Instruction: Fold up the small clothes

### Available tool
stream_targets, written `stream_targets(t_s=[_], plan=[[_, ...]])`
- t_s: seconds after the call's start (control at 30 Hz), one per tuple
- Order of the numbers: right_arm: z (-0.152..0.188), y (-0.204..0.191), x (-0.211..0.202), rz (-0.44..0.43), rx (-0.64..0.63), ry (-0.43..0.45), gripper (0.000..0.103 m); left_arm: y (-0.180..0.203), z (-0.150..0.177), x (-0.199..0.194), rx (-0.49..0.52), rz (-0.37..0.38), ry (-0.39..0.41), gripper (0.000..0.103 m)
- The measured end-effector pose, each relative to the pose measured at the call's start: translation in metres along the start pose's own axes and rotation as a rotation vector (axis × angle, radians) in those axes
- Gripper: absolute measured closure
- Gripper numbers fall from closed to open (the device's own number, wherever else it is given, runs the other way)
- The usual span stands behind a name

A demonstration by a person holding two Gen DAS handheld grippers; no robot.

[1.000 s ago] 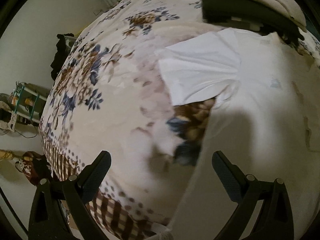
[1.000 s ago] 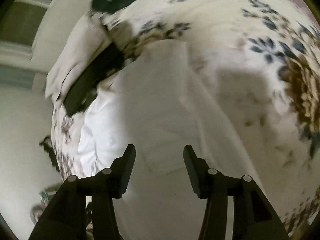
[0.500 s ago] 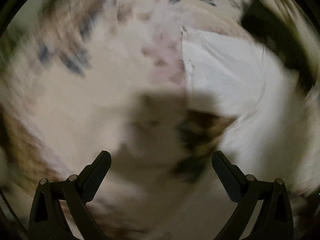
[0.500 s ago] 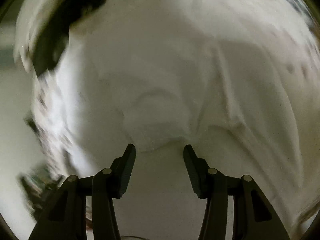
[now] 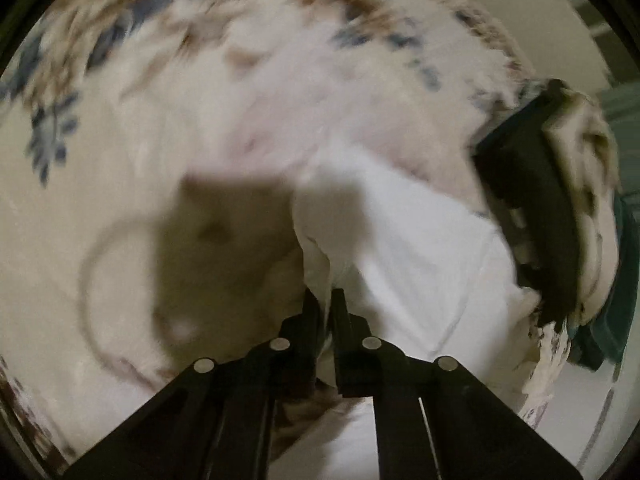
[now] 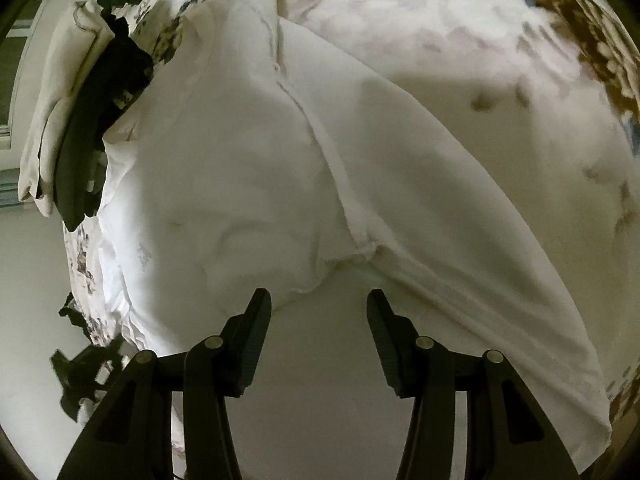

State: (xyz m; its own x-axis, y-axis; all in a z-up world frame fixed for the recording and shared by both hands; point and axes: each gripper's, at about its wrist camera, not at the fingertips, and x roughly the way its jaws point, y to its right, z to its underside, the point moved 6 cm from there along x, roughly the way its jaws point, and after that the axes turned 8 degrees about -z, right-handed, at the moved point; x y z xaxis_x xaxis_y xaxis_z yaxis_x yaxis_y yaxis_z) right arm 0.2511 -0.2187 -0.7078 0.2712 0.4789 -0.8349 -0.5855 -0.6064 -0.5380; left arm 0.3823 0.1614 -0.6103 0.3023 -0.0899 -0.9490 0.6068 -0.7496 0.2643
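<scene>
No brand, label or legible writing is seen on any surface; a faint grey mark on the white garment at about 9 o'clock in the right wrist view is too small to be read. Much of the left wrist view is smeared by motion blur, so the pattern of the floral bedcover is resolved only as blue and brown patches. The left gripper is shown with its jaws drawn together on a bunched edge of the white garment, cloth being visible between the two fingers; the garment spreads from the centre toward 3 o'clock. A stack of folded clothes, dark below and pale above, is seen at 3 o'clock, partly cut off by the lens rim, and its individual items cannot be told apart. In the right wrist view the right gripper is shown with its jaws partly spread and nothing between them, poised just above a puckered seam junction of the garment. The garment is laid over the bedcover, which is exposed from 12 to 3 o'clock. The same stack is seen at 10 o'clock. Dark objects at 8 o'clock, beyond the bed edge, cannot be identified. No container is visible.
</scene>
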Motion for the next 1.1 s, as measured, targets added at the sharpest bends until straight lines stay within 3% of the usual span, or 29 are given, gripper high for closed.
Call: stream_targets(t_s=[0.13,0.23,0.33,0.37,0.47,0.53,0.6,0.63,0.67,0.9,1.1], plan=[[0.002,0.001,0.0,-0.009,0.021,0.009,0.051,0.062,0.013,-0.04,0.288,-0.012,0.15,0.099],[0.005,0.012,-0.01,-0.007,0.032,0.015,0.051,0.117,0.056,-0.055,0.553,0.017,0.192,0.099],[0.008,0.022,-0.021,0.004,0.042,0.014,0.051,0.166,0.124,-0.04,0.825,0.042,0.107,0.099],[0.008,0.024,-0.025,0.008,0.045,0.014,0.051,0.173,0.146,-0.032,0.891,0.045,0.068,0.094],[0.009,0.03,-0.036,0.021,0.05,0.005,0.051,0.166,0.208,-0.009,1.022,0.024,-0.054,0.094],[0.008,0.031,-0.046,0.024,0.042,0.008,0.051,0.152,0.222,-0.008,1.031,0.002,-0.07,0.093],[0.006,0.028,-0.054,0.023,0.02,0.011,0.051,0.126,0.227,-0.007,1.024,-0.033,-0.075,0.073],[0.005,0.025,-0.057,0.02,0.01,0.012,0.051,0.113,0.226,-0.007,1.015,-0.06,-0.078,0.041],[0.005,0.022,-0.059,0.014,-0.002,0.011,0.051,0.1,0.22,-0.008,0.996,-0.091,-0.073,0.018],[0.003,0.004,-0.055,-0.012,-0.021,-0.003,0.051,0.085,0.162,0.004,0.883,-0.195,0.015,0.017],[-0.003,0.005,-0.069,0.057,-0.012,0.002,0.051,0.085,0.138,0.051,0.748,-0.242,-0.08,0.017]])
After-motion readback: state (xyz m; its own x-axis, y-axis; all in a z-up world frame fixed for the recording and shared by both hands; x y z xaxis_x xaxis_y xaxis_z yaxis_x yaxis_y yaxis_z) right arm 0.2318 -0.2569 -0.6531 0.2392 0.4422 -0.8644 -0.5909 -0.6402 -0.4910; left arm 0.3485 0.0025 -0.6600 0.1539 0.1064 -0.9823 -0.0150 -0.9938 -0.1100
